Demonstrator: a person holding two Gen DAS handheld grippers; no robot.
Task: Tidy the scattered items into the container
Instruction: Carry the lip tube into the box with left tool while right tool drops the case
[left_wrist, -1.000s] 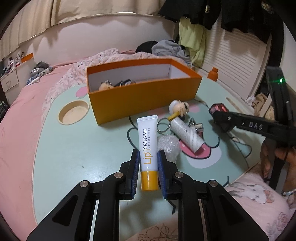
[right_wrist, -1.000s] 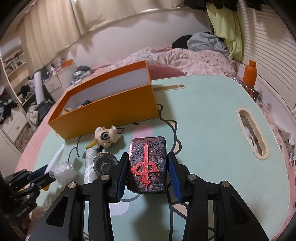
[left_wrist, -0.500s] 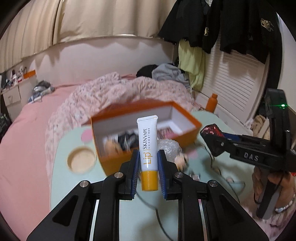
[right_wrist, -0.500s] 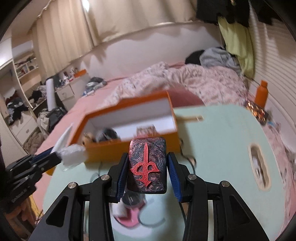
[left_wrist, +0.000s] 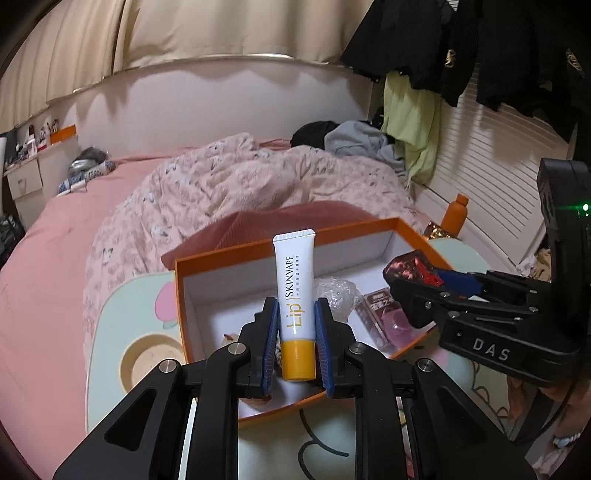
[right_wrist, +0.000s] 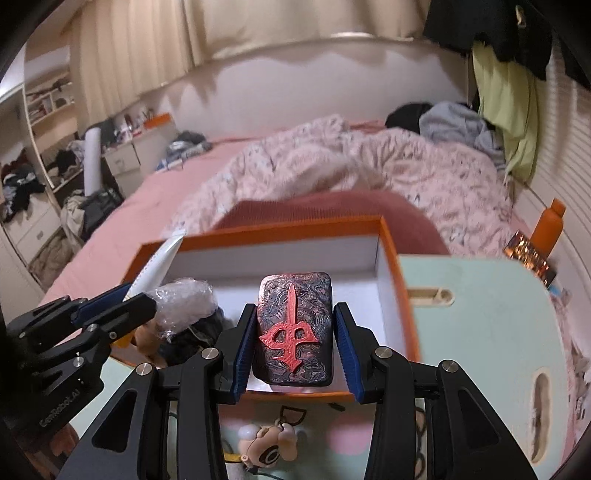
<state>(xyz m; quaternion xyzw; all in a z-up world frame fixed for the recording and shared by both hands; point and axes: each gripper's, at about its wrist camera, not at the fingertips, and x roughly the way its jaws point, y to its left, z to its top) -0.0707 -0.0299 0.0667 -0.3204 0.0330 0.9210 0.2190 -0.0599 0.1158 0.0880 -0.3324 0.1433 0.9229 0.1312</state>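
Lip balm tube: I hold the white plastic tube with the yellow cap upright between the blue pads of the left gripper, cap end down, jaws clamped on its lower half. It hangs over the near-left part of the box interior.
Metal case: I grip the dark rectangular embossed case with the red dagger-like emblem across its width in the right gripper, jaws closed on its long sides. It sits above the box's near wall, toward the middle-right.
Container: the open orange cardboard box with white inner walls stands on the table straight ahead of both tools. Its right half looks free from the right wrist view.
Already inside: a crinkled wad of clear wrap, a pinkish packaged item and dark clutter I cannot identify.
Release, left: I judge I should carry the tube a little further over the rim, lower it, then part the jaws so it falls flat rather than tipping back out.
Release, right: I would steer the case to the open right half and drop it low; it looks heavy and could dent or bounce.
Clearance: the two tools are near each other over the box, so I would release one at a time.
Left on the table: a small cartoon figurine with big eyes lies just in front of the box.
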